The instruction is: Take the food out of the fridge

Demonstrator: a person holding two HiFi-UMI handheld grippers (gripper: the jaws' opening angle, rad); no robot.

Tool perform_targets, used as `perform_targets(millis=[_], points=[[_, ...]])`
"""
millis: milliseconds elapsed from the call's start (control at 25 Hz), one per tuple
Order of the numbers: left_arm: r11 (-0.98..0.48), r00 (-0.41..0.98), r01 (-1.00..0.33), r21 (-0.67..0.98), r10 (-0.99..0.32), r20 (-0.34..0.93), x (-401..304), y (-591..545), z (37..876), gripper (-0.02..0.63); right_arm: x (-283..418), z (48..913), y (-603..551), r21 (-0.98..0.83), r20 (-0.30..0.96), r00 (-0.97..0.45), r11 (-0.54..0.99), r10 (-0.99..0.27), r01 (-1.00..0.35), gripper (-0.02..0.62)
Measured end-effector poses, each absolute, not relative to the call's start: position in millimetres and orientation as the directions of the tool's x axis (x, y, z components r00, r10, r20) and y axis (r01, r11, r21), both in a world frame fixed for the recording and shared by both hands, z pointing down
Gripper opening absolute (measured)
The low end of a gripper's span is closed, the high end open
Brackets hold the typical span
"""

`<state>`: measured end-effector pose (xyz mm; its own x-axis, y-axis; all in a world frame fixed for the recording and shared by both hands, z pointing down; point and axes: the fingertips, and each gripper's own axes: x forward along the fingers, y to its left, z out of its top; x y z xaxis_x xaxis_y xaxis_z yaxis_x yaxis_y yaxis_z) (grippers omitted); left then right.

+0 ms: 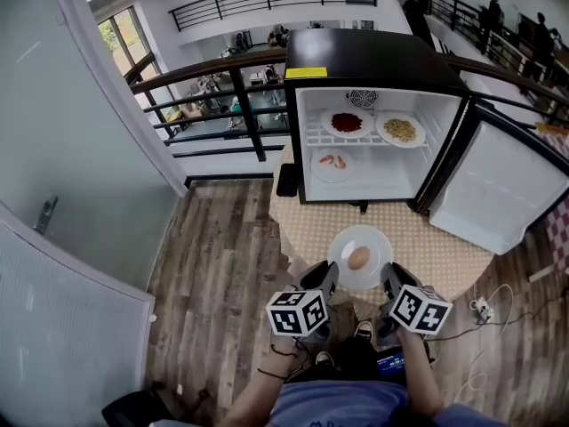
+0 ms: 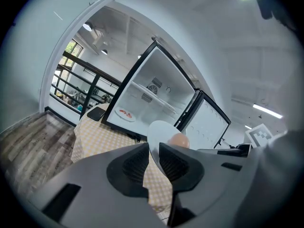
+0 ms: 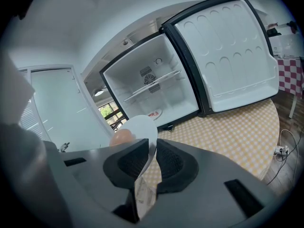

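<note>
Food point(image 1: 359, 258), a round brown piece on a white plate point(image 1: 374, 241), is held outside the open fridge point(image 1: 373, 60), the plate's rim being pinched on opposite sides by the left gripper point(image 1: 328, 279) and the right gripper point(image 1: 391, 279), probably so that it is kept level.

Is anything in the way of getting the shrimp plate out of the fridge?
Nothing blocks it: the door is open and the shrimp plate sits alone under the shelf. But the left gripper and right gripper both grip a white plate, so they are full.
</note>
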<state>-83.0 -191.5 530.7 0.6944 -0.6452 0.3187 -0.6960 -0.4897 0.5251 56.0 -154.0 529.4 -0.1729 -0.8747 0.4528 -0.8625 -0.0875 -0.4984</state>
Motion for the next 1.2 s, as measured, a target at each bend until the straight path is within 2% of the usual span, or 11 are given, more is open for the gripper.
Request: perform_targets(millis=[440, 1200], points=[[-0.464, 0.685, -0.695, 0.549, -0.66, 0.31, -88.0, -169.0, 526.0, 0.077, 52.6, 525.2, -137.1, -0.501, 0.454, -0.201, -0.062, -0.868, -0.863, 0.063], [-0.402, 0.63, -0.719, 0.568, -0.722, 0.287, -12.0, -44.8, 520.5, 0.077, 130.1, 519.2, -19.0, -0.512, 0.449, -0.266, -0.001, -0.853, -0.859, 0.063]])
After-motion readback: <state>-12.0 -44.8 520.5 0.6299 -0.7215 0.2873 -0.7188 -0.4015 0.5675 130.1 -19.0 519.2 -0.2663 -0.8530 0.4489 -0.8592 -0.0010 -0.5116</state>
